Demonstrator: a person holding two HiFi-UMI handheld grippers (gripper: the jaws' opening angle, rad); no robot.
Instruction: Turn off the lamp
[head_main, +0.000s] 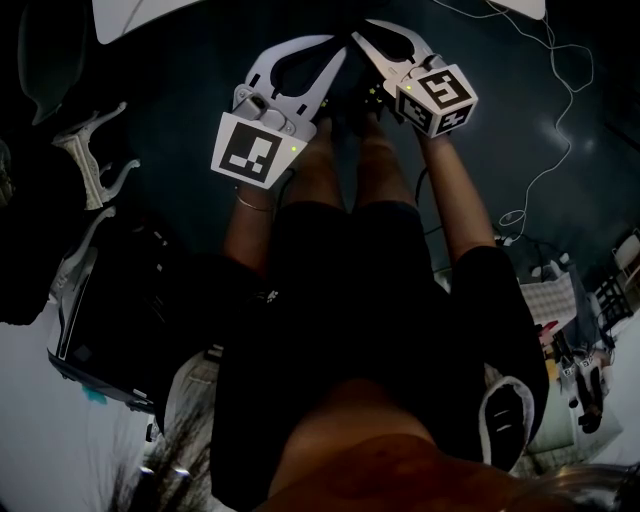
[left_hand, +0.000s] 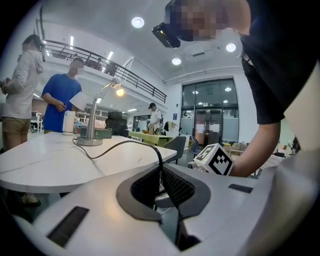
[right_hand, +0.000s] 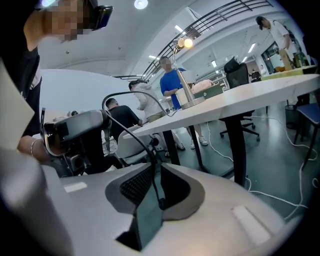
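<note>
**Lamp on the table, its cable leading down to my two grippers**

I hold both grippers out in front of my legs. My left gripper (head_main: 338, 48) is at left and my right gripper (head_main: 358, 36) is just beside it at right, their tips almost meeting. Ahead and to the left of my left gripper stands the table (left_hand: 45, 167). The lamp (left_hand: 94, 120) is on it, toward the far side. The cable (left_hand: 127, 142) runs from the lamp's foot across the tabletop, past the near edge, and in between my left gripper's jaws. A further stretch passes between my right gripper's jaws. A person (left_hand: 59, 100) stands behind the table, left of the lamp. A chair (left_hand: 175, 146) sits beyond the table's right end.
</note>
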